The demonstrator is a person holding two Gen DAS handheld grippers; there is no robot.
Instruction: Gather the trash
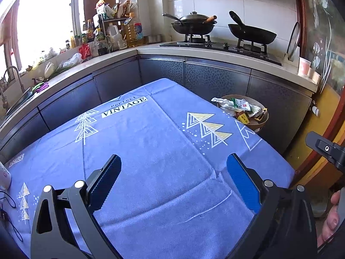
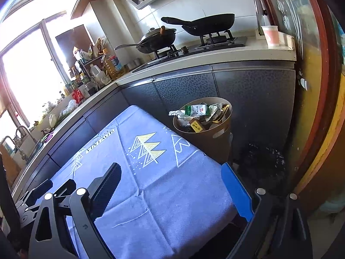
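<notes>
A round brown trash bin point(image 2: 217, 138) stands on the floor past the table's far right corner, filled with wrappers and packets point(image 2: 196, 110); it also shows in the left wrist view point(image 1: 262, 122). My left gripper point(image 1: 173, 168) is open and empty above the blue patterned tablecloth point(image 1: 151, 146). My right gripper point(image 2: 170, 177) is open and empty over the cloth's right edge point(image 2: 172, 194). No trash shows on the cloth. Part of the right gripper point(image 1: 327, 151) shows at the right edge of the left wrist view.
A kitchen counter point(image 1: 151, 50) wraps around behind the table, with two black woks point(image 1: 252, 33) on a gas stove, bottles point(image 1: 129, 32), a sink point(image 1: 23, 97) and a paper cup point(image 2: 271, 35). A black bag point(image 2: 263, 161) lies on the floor by the bin.
</notes>
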